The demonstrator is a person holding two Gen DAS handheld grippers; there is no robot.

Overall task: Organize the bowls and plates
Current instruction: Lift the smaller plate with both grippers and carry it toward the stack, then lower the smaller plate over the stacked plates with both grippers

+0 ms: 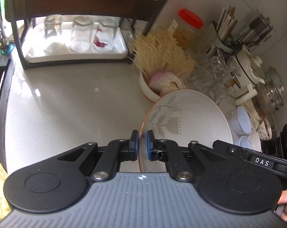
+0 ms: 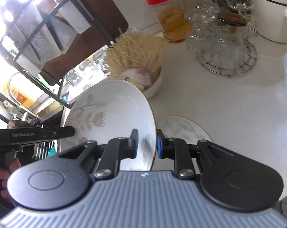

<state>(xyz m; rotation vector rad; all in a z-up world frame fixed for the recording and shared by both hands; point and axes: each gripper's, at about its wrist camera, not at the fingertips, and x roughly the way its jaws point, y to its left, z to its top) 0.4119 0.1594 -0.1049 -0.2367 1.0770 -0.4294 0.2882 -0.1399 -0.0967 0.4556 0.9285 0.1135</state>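
Holding one leaf-patterned plate (image 2: 109, 112) between them, both grippers clamp opposite parts of its copper-edged rim: the left gripper (image 1: 142, 145) has its jaws closed on the rim at the lower centre of the left wrist view, and the right gripper (image 2: 146, 143) has its jaws closed on the rim at the lower centre of the right wrist view. The plate is tilted steeply, its decorated face turned toward the left of the right wrist frame, and it hangs clear of the desk (image 1: 67, 98). A second plate (image 2: 183, 129) of the same pattern lies flat on the desk, directly beyond the right gripper and just right of the held rim; judged from the task, this is the likely stacking target, and the right hand is the nearer one. Lowering calls for levelling the held plate first, since its face now stands nearly upright. Behind it, a white bowl (image 2: 154, 87) holds pale straw-like fibres and a pinkish item. In the upper left of the left wrist frame, a white tray (image 1: 77, 56) under a dark rack carries three upturned glass jars (image 1: 80, 35).
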